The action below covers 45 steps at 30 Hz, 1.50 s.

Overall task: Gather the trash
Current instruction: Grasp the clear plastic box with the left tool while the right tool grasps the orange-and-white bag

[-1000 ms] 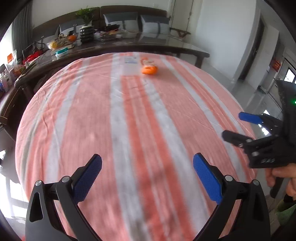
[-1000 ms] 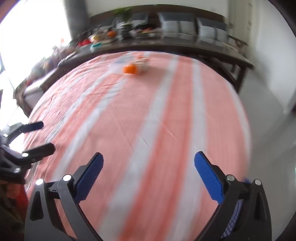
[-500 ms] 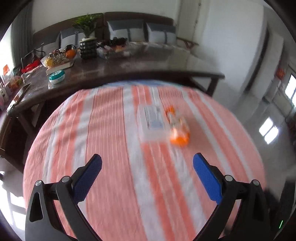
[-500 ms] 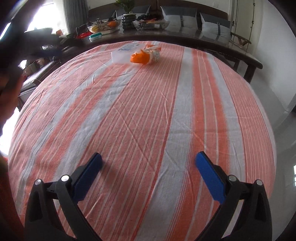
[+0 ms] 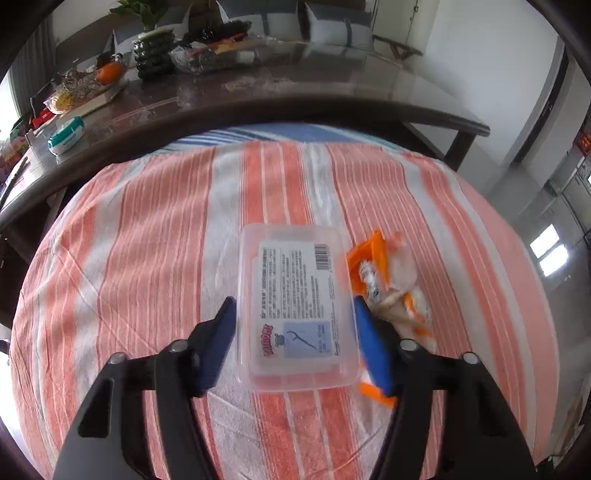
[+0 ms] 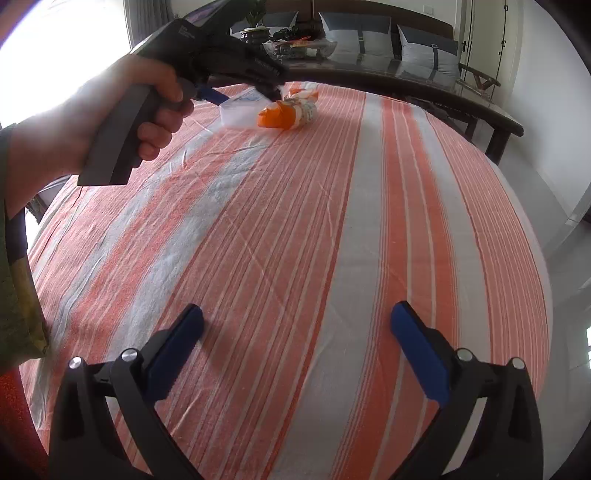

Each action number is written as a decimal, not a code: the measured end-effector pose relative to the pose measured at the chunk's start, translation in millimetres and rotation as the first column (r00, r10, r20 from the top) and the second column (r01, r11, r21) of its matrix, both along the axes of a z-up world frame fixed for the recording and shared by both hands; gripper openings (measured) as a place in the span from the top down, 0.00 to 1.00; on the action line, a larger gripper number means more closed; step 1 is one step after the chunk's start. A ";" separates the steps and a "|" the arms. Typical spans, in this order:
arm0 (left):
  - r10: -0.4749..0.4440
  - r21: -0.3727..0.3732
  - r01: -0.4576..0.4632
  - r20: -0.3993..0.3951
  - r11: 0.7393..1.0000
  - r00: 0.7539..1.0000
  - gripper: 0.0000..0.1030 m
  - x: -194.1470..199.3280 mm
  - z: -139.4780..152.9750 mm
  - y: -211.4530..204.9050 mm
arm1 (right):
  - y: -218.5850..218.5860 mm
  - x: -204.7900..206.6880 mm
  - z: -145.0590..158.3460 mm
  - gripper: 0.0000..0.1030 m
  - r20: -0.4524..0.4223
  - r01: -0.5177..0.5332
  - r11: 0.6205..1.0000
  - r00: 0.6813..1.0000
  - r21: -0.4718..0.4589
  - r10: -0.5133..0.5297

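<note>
A clear plastic box [image 5: 297,306] with a printed label lies on the orange and white striped cloth [image 5: 147,258]. An orange and white crumpled wrapper [image 5: 388,280] lies against its right side. My left gripper [image 5: 295,343] straddles the box, its blue pads at both long sides, closing on it. In the right wrist view the box [image 6: 240,112] and wrapper [image 6: 290,112] lie far across the cloth, with the left gripper [image 6: 236,92] over them. My right gripper [image 6: 295,347] is open and empty above the near cloth.
A dark wooden table [image 5: 258,96] stands just behind the cloth's far edge, carrying a fruit tray [image 5: 88,85], a black vase [image 5: 155,55] and a teal tin [image 5: 66,134]. A sofa with grey cushions [image 6: 388,33] is behind it.
My left gripper moved forward to the box and its jaws narrowed around it. The right gripper stayed open over the near cloth.
</note>
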<state>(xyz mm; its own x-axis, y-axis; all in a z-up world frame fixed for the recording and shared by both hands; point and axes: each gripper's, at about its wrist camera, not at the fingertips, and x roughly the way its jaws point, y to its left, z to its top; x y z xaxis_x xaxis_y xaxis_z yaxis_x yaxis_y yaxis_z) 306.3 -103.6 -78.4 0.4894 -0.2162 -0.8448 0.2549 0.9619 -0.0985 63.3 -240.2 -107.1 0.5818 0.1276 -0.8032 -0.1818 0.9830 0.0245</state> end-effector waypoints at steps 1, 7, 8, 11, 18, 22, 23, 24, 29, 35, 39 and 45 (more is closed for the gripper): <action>0.006 0.026 -0.006 0.015 1.000 1.000 0.41 -3.6 1.5 1.7 | -0.1 0.0 0.0 0.05 0.000 0.000 1.000 1.000 0.000 0.000; 0.024 0.033 -0.024 0.023 0.999 0.999 0.41 -59.6 15.4 55.2 | -0.8 -0.3 -0.1 0.05 0.000 0.000 1.000 1.000 0.000 0.000; 0.027 0.033 -0.028 0.021 0.999 0.999 0.41 -70.5 15.7 62.9 | -0.7 -0.8 0.1 0.05 0.001 0.000 1.000 1.000 -0.002 0.000; 0.045 0.020 -0.045 0.027 0.999 0.999 0.40 -128.8 14.1 92.8 | -0.7 -2.8 1.0 0.05 0.003 0.001 1.000 1.000 -0.005 -0.001; 0.069 -0.007 -0.069 0.059 0.998 0.996 0.39 -211.9 3.7 114.3 | -0.4 -3.3 1.1 0.05 0.003 0.004 1.000 1.000 -0.010 -0.004; 0.063 0.025 -0.065 0.062 0.998 0.996 0.14 -218.8 -8.8 109.2 | -1.4 -3.9 1.3 0.05 0.002 0.008 1.000 1.000 -0.008 -0.008; 0.063 0.041 -0.066 0.062 0.997 0.996 0.14 -218.6 -13.0 108.1 | -1.7 -4.2 1.3 0.05 0.001 0.009 1.000 1.000 -0.006 -0.009; 0.060 0.061 -0.065 0.077 0.996 0.995 0.13 -219.4 -15.4 106.1 | -2.9 -3.6 1.5 0.05 -0.004 0.009 1.000 1.000 0.002 -0.009; 0.059 0.077 -0.067 0.098 0.995 0.993 0.10 -222.0 -16.7 104.9 | -25.2 13.4 16.5 0.05 -0.047 0.110 0.981 0.993 0.162 -0.104; 0.063 0.075 -0.070 0.092 0.995 0.994 0.09 -220.1 -18.0 105.2 | -16.0 108.5 40.7 0.05 -0.062 0.146 0.962 0.989 0.233 -0.135; 0.064 0.077 -0.072 0.093 0.994 0.994 0.09 -219.7 -18.2 105.5 | 16.4 167.7 42.6 0.05 -0.060 0.151 0.965 0.988 0.215 -0.142; 0.066 0.077 -0.073 0.093 0.994 0.994 0.08 -220.3 -18.3 106.4 | 48.7 212.2 20.8 0.05 -0.095 0.204 0.977 0.976 0.066 -0.197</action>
